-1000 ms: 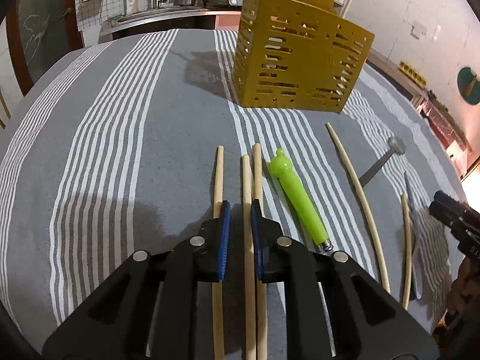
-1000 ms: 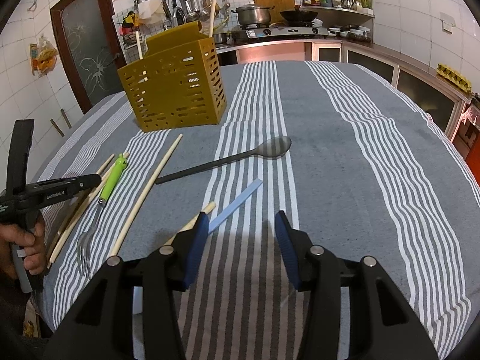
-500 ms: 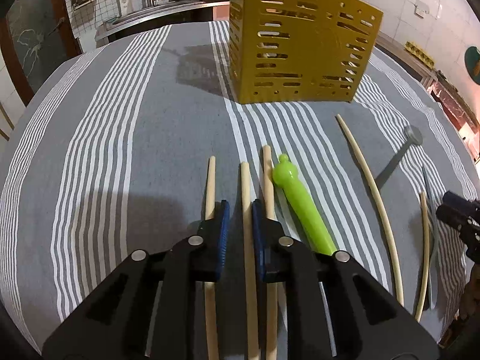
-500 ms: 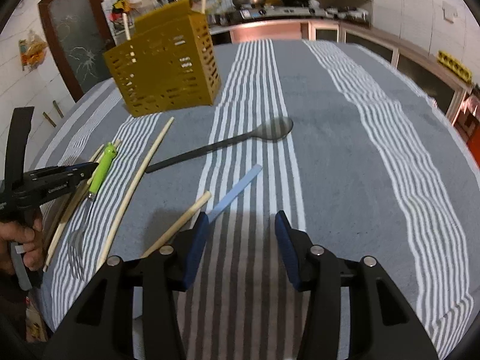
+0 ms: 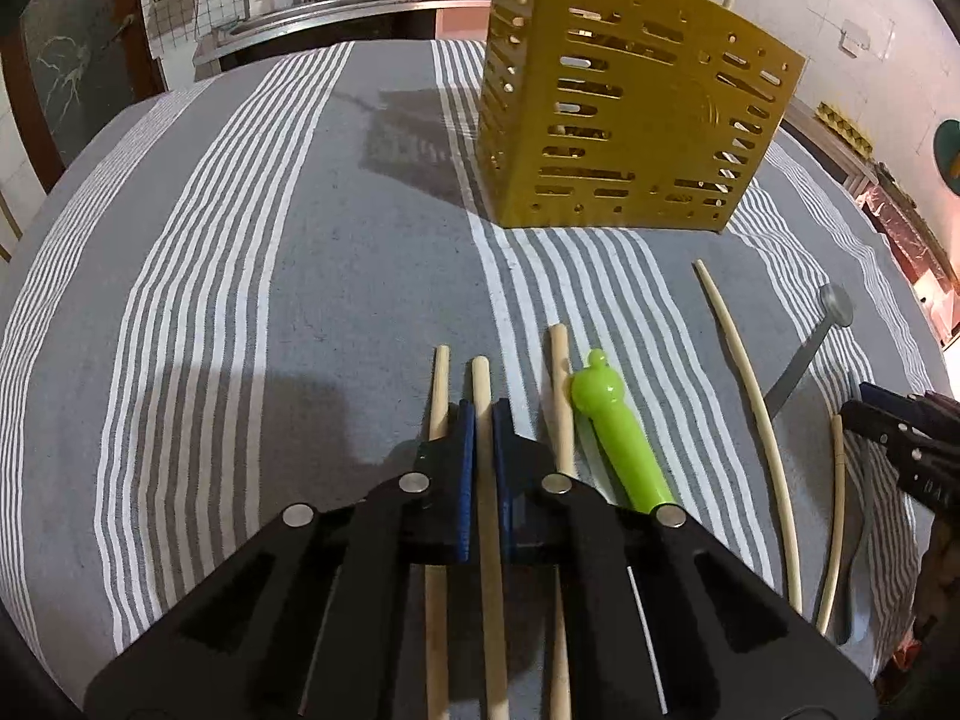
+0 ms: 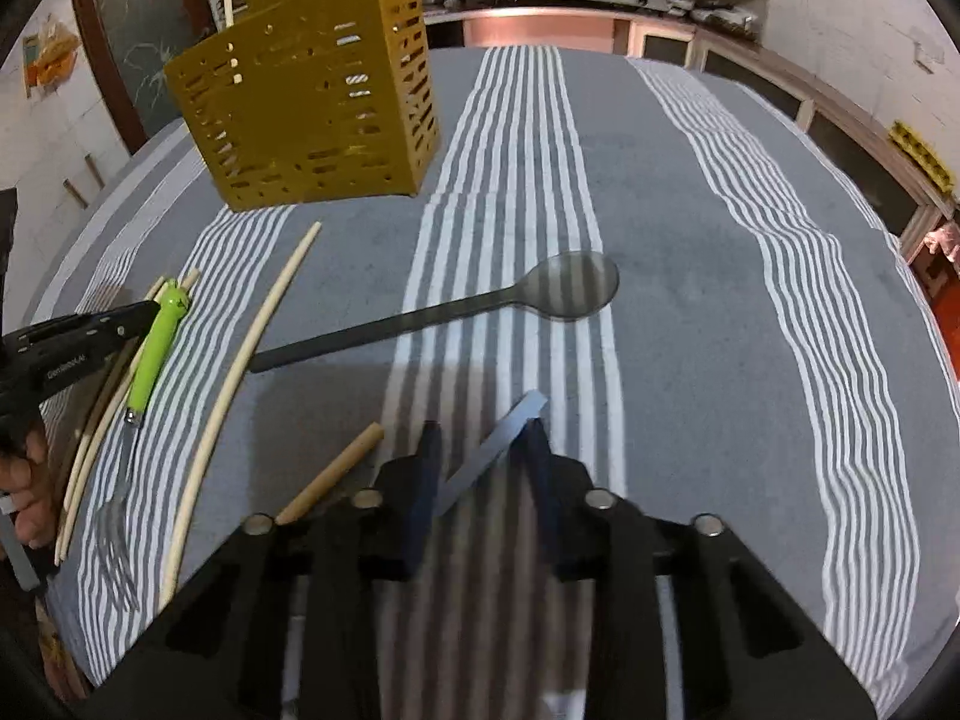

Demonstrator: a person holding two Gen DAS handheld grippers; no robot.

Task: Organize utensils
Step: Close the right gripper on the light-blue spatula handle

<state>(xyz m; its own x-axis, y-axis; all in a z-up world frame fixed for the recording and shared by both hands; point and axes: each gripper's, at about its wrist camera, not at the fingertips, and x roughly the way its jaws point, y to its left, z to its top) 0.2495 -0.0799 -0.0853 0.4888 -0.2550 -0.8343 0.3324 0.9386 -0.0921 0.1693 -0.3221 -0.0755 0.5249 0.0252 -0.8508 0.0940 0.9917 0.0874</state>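
The left gripper [image 5: 483,414] points down at a grey striped tablecloth [image 5: 300,276], its blue pads closed on the middle chopstick [image 5: 482,384] of three wooden ones lying side by side. The outer chopsticks [image 5: 440,384] lie just beside the jaws. A green-handled utensil [image 5: 618,432] rests right of them, then a long pale curved stick [image 5: 756,408] and a shorter stick [image 5: 837,516]. A yellow perforated caddy [image 5: 624,120] stands farther back. The right gripper [image 5: 888,426] enters at the right edge, near a grey spoon [image 5: 810,348].
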